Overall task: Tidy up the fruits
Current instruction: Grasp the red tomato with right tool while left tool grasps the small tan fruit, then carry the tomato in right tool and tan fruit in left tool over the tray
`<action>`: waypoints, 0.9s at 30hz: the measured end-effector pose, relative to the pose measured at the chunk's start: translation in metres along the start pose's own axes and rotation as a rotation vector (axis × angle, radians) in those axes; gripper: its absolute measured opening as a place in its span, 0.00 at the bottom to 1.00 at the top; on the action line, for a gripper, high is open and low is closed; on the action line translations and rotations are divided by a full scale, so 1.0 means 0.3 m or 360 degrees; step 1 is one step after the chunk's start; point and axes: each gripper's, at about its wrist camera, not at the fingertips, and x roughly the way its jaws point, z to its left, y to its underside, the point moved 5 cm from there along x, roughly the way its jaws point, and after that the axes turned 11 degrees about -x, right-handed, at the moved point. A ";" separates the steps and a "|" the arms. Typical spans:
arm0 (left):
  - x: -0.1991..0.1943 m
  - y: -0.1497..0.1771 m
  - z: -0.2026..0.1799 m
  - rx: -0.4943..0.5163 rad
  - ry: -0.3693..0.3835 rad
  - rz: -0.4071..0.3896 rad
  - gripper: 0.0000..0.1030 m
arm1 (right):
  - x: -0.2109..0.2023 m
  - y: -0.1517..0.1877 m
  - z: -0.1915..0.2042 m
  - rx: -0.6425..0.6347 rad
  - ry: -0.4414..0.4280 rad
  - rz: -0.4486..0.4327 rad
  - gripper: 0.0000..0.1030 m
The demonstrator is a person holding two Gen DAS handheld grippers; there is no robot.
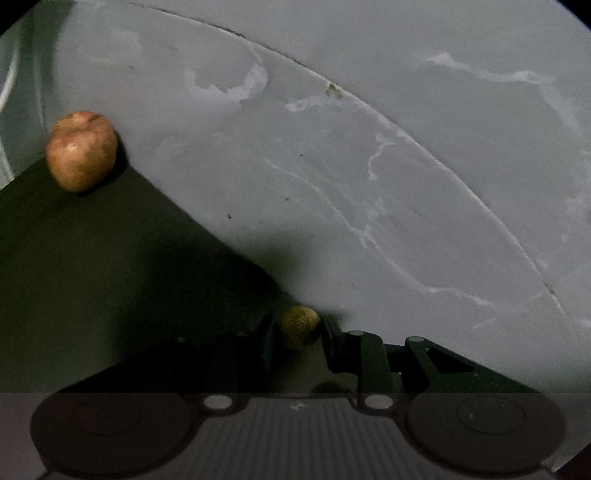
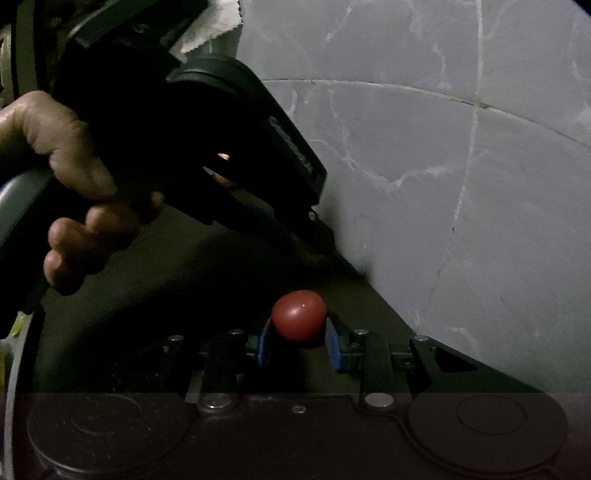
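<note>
In the left wrist view my left gripper is shut on a small brownish-green round fruit, held over the edge of a dark mat. A reddish-yellow apple sits on the mat's far left corner. In the right wrist view my right gripper is shut on a small dark-red round fruit between blue pads, above the dark mat. The left gripper and the person's hand show at upper left of that view.
Grey marbled floor tiles with grout lines lie beyond the mat's diagonal edge, also in the right wrist view. A white cloth shows at the top behind the left gripper.
</note>
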 end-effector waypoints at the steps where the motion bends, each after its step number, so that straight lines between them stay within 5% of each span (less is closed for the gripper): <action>1: -0.011 0.010 -0.001 -0.0007 -0.0008 -0.0017 0.28 | -0.006 0.000 0.003 -0.0004 -0.0005 0.0000 0.32; 7: -0.135 0.071 -0.016 -0.0023 -0.0120 -0.0190 0.28 | -0.067 -0.023 0.041 -0.0025 -0.0035 -0.0050 0.32; 14: -0.325 0.137 -0.038 -0.0077 -0.0080 -0.0363 0.28 | -0.166 -0.038 0.095 -0.0045 -0.0071 -0.0118 0.32; 27: -0.707 0.240 -0.039 -0.0113 -0.0290 -0.0610 0.28 | -0.402 -0.091 0.208 -0.0085 -0.0080 -0.0261 0.32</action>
